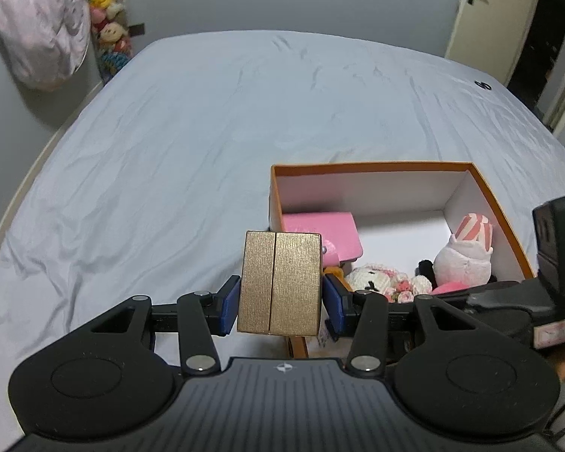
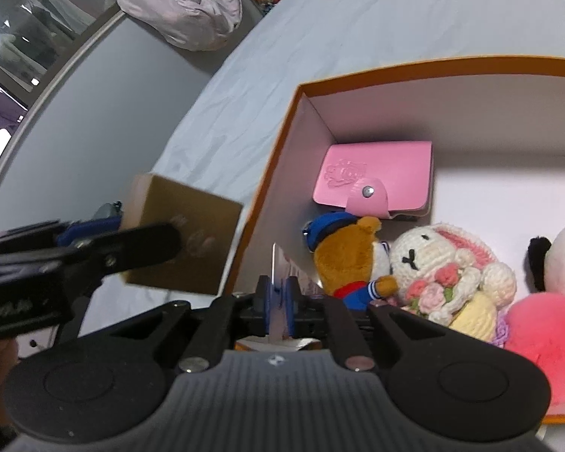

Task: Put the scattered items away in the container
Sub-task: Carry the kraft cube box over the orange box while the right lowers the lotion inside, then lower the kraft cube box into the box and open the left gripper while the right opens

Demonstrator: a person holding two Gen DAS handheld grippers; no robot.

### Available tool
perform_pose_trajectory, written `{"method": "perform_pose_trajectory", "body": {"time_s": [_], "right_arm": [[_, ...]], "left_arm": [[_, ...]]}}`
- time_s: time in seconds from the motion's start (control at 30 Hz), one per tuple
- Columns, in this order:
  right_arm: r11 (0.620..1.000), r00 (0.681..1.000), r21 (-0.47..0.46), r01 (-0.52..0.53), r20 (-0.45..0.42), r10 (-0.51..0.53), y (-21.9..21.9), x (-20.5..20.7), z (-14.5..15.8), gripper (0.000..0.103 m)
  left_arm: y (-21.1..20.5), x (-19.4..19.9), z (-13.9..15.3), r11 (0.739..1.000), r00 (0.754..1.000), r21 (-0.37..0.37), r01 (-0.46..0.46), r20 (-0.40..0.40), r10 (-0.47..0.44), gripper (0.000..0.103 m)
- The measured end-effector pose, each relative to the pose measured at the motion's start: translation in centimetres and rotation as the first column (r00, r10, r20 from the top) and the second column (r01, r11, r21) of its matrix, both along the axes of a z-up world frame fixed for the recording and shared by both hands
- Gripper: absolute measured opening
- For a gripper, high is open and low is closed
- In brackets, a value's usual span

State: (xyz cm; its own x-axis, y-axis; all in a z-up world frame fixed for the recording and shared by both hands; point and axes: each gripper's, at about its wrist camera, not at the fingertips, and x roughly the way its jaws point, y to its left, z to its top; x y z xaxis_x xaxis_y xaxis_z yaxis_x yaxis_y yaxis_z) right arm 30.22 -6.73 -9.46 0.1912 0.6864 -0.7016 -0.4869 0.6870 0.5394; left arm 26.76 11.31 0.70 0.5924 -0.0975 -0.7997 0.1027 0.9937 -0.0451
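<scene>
Your left gripper [image 1: 280,303] is clamped on a gold box [image 1: 279,282], blue pads tight vs. both sides, held upright above the bed sheet [image 1: 177,143], just left of the orange box [image 1: 380,167] and near its left wall. Your right gripper [image 2: 278,301] is pinched nearly closed on a thin card or packet [image 2: 277,293], edge-on, so can't tell exactly what it is; it sits at the orange box's near-left corner. Inside the box: pink wallet [image 2: 380,177] at back left, brown bear [image 2: 346,260] w/ blue cap, white knitted rabbit [image 2: 444,263] touching it, pink pom-pom [image 2: 546,339] front right, white plush [image 1: 467,256] by the right wall.
</scene>
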Motion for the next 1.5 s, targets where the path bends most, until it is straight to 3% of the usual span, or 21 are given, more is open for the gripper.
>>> {"method": "perform_pose_trajectory", "body": {"time_s": [0.2,0.37,0.6,0.7,1.0,1.13,1.33,1.5], "right_arm": [[0.999,0.995,-0.008,0.05,0.086,-0.049,-2.6,-0.7,1.7,0.014],[0.99,0.982,-0.027,0.14,0.133,-0.135,-5.9,-0.5,1.9,0.017],[0.979,0.967,-0.011,0.204,0.16,-0.2,-9.3,-0.3,1.4,0.017],[0.978,0.97,0.018,0.207,0.123,-0.208,-10.3,0.2,0.7,0.017],[0.976,0.97,0.085,0.201,0.122,-0.21,-12.2,0.9,0.0,0.019],[0.974,0.97,0.082,0.211,0.108,-0.219,-13.0,1.3,-0.8,0.021],[0.972,0.96,0.038,0.23,0.154,-0.233,-13.7,1.1,-1.0,0.025],[0.975,0.964,0.039,0.22,0.147,-0.223,-14.0,1.0,-1.5,0.027]], "left_arm": [[-2.2,2.3,0.9,0.997,0.998,0.048,0.068,0.01,-0.068,0.053],[-4.6,5.4,-0.1,0.992,0.995,0.073,0.1,0.005,-0.101,0.053],[-6.0,9.7,-3.9,0.999,0.999,0.048,-0.008,-0.052,0.011,0.054],[-6.2,10.7,-5.2,0.996,0.996,0.051,-0.067,-0.061,0.07,0.054],[-8.1,11.9,-7.0,0.97,0.986,0.194,-0.147,-0.051,0.159,0.054],[-9.1,12.3,-7.6,0.943,0.982,0.281,-0.178,-0.016,0.19,0.054],[-10.1,12.9,-8.0,0.926,0.981,0.338,-0.17,-0.03,0.191,0.056],[-10.6,13.0,-7.7,0.926,0.984,0.347,-0.15,-0.038,0.173,0.057]]}}
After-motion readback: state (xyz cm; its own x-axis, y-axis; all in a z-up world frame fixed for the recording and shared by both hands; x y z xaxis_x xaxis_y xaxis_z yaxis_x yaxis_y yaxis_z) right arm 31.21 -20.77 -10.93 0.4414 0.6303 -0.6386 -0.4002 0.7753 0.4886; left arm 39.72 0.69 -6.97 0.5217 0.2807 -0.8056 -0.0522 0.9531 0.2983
